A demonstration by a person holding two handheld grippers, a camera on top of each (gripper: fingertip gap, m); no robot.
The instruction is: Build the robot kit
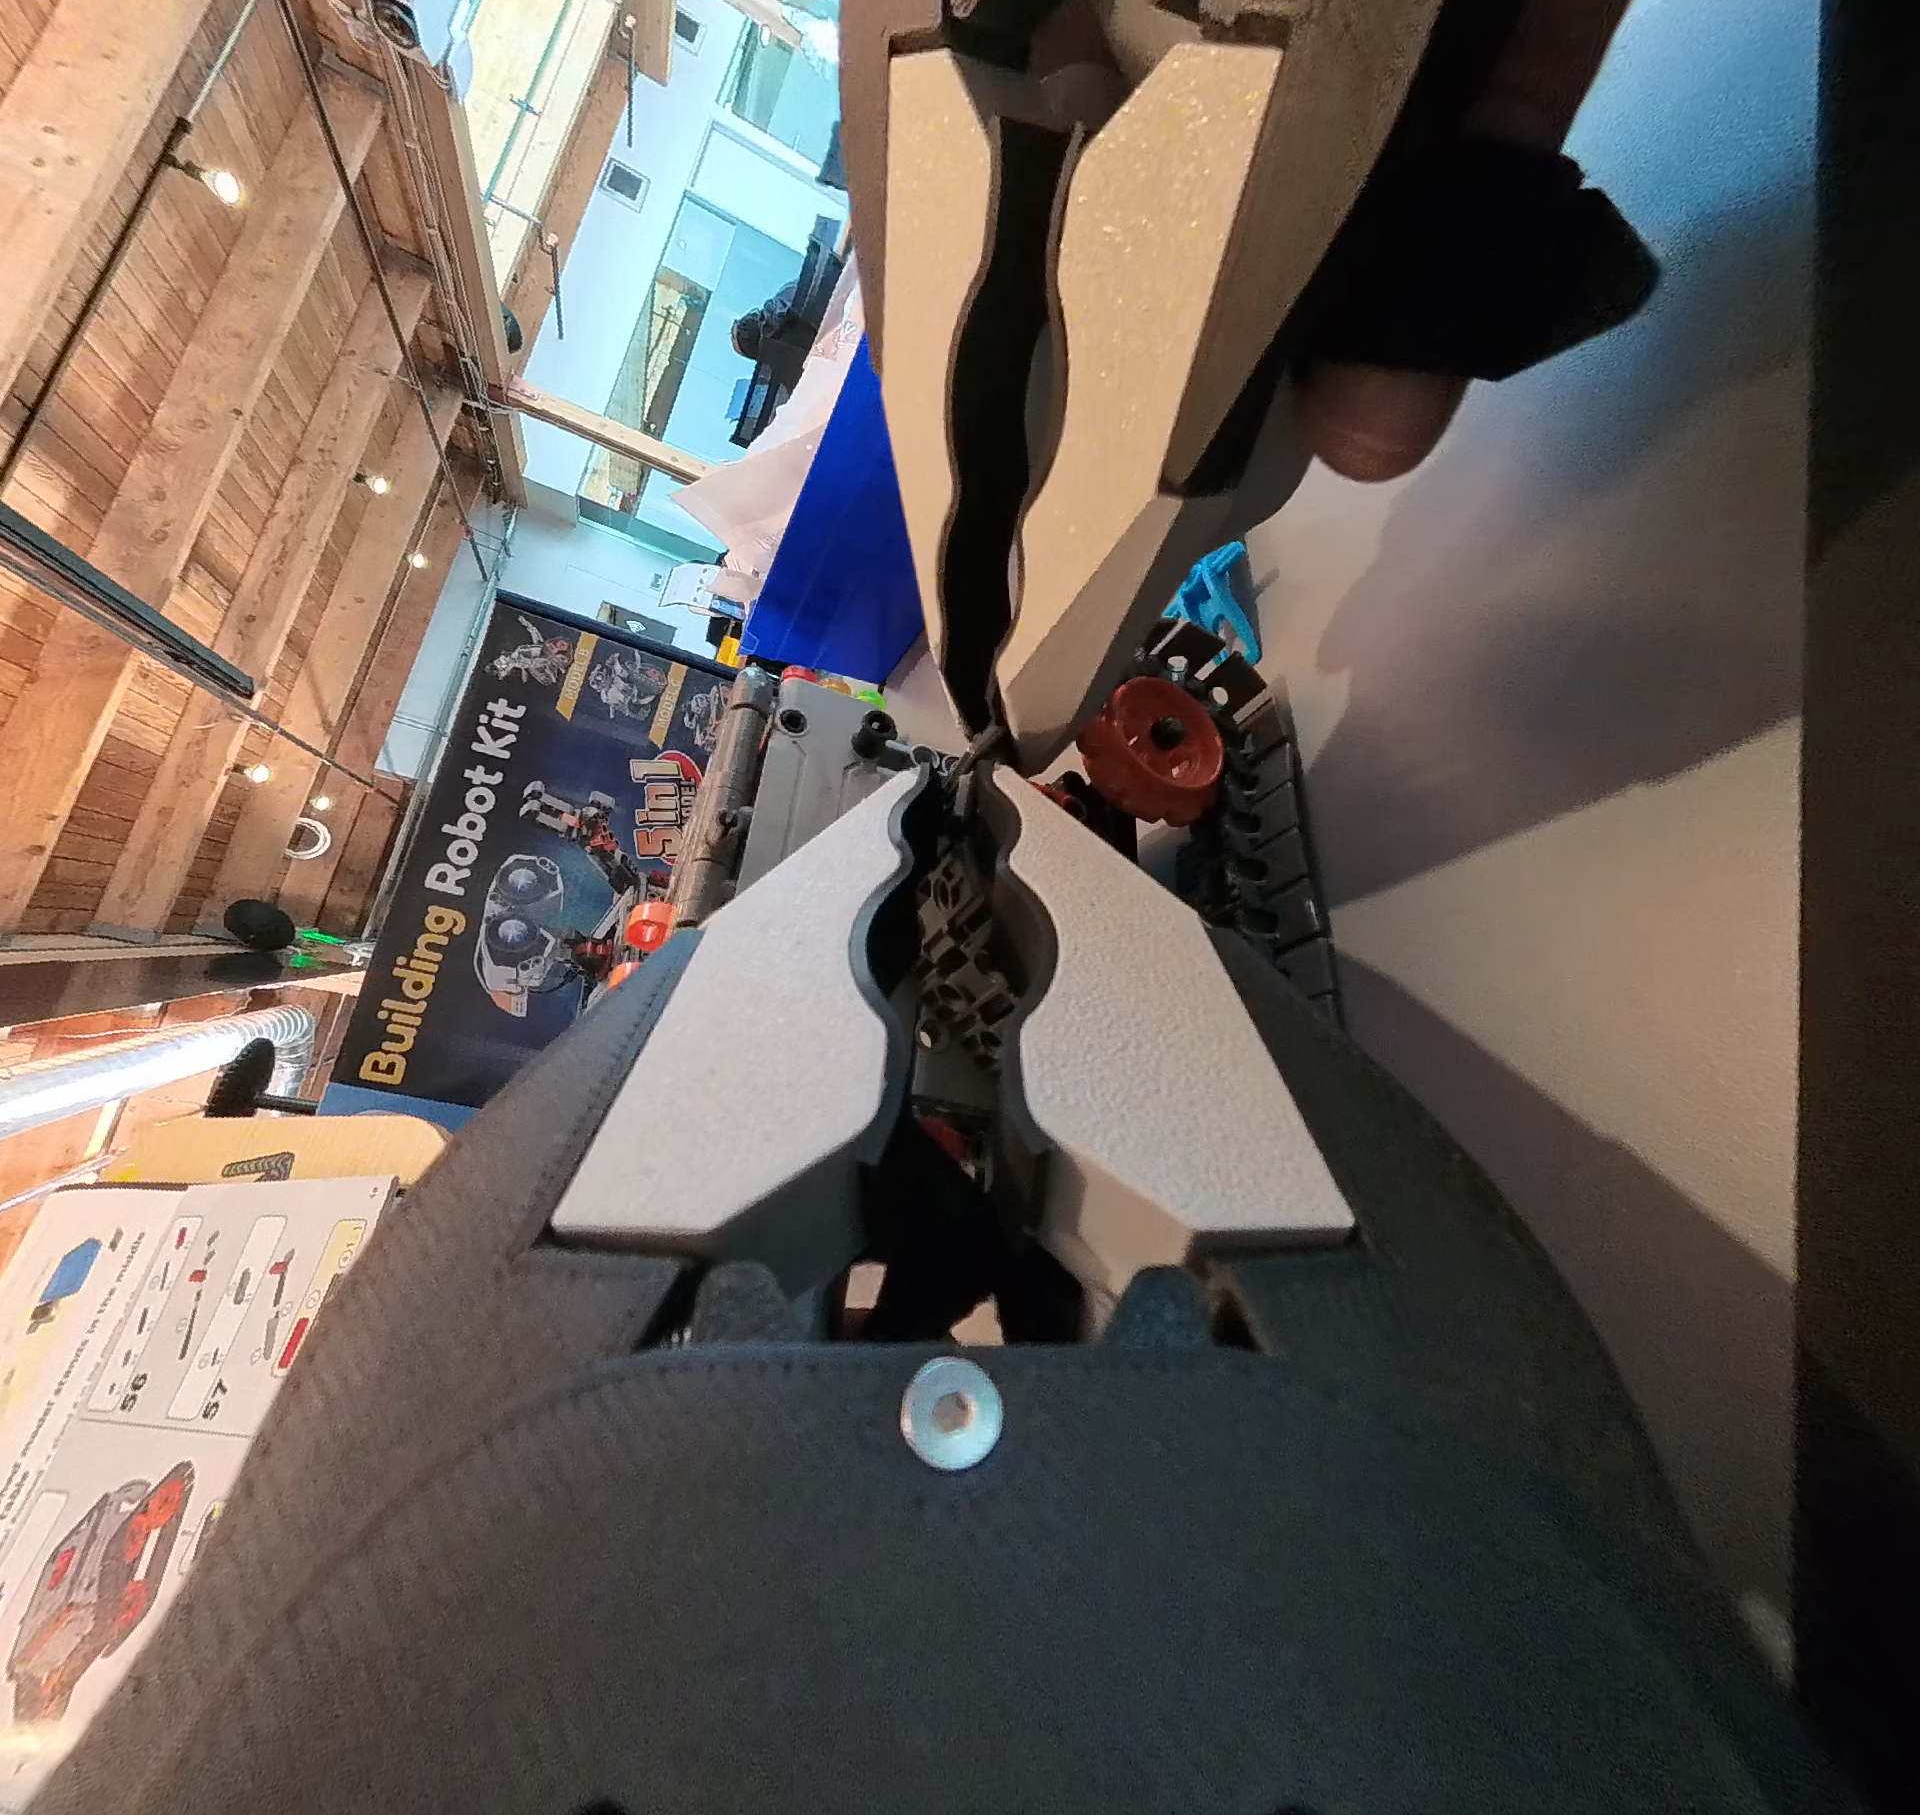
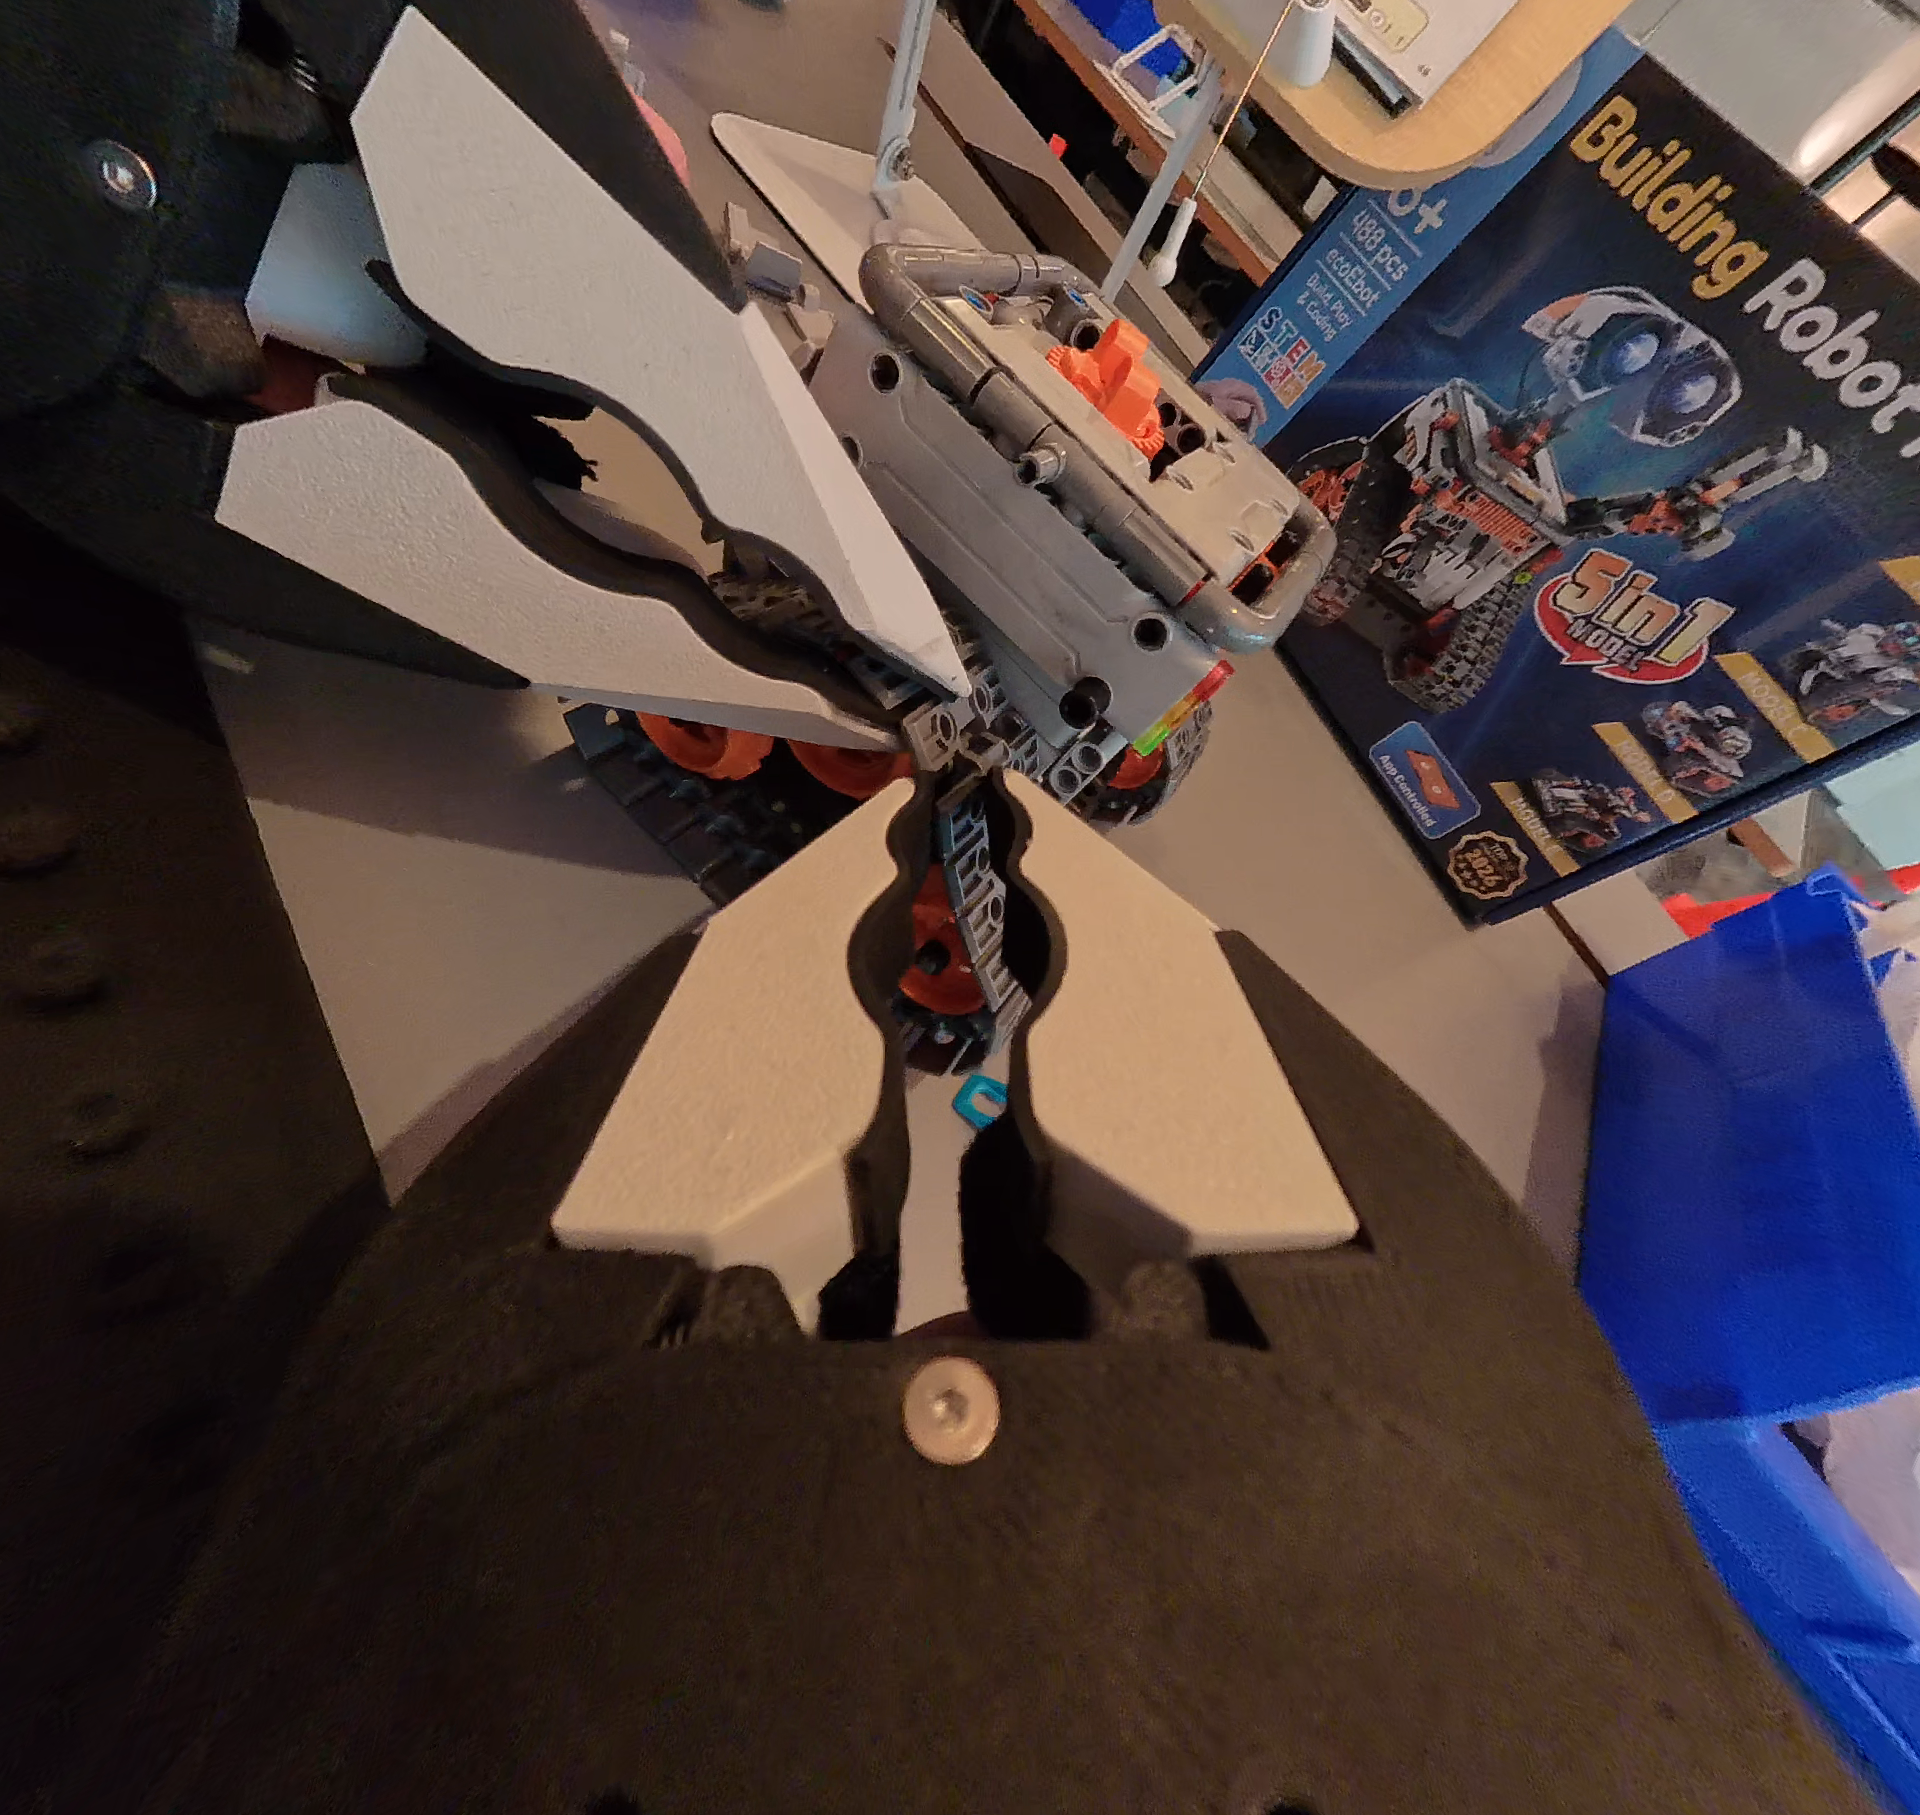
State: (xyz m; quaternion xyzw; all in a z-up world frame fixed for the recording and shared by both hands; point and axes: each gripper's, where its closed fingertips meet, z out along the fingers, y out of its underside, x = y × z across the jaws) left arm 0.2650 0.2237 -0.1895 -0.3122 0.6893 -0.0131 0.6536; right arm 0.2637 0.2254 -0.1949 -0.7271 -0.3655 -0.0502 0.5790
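Grey toy tank (image 2: 1049, 518) sits right at my tips, so I pinch its side beam with my right gripper (image 2: 961, 778) and a thin black pin with my left gripper (image 1: 966, 778) to keep it steady.

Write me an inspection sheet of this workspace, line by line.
Surface: grey table, partly shadowed.
Job's things: tracked toy vehicle of grey building bricks, orange wheels, black track.
Clutter: small blue piece on the table; blue bin; kit box; instruction booklet.
Grippers: left gripper and right gripper meet tip to tip at the vehicle's frame, nearly closed; grip unclear.
Cables: nothing seen.
Surroundings: wooden ceiling, white lamp stand.
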